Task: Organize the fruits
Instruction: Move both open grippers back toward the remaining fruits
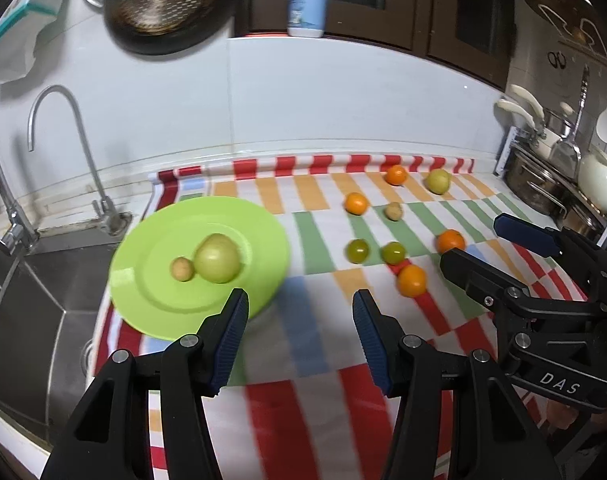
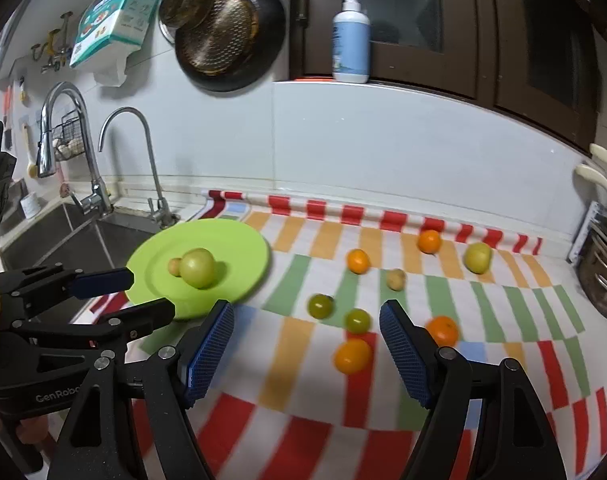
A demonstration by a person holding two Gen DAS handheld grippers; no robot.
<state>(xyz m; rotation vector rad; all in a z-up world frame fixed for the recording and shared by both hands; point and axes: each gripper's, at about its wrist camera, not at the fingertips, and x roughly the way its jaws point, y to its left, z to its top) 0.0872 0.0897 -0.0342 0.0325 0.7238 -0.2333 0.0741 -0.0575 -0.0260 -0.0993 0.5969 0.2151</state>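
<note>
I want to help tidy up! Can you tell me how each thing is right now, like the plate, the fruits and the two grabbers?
Green plate: holds two fruits.
Big green fruit: on plate, touching small tan fruit.
Four oranges, nearest: loose on striped cloth.
Two dark green fruits: on cloth.
Left gripper: open, empty.
Right gripper: open, empty.

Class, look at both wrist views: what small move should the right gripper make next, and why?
Probably ease the right gripper forward and down over the nearest orange. Its fingers are open and empty, that fruit lies on the cloth just ahead between them, and the green plate so far holds only two pale fruits.
</note>
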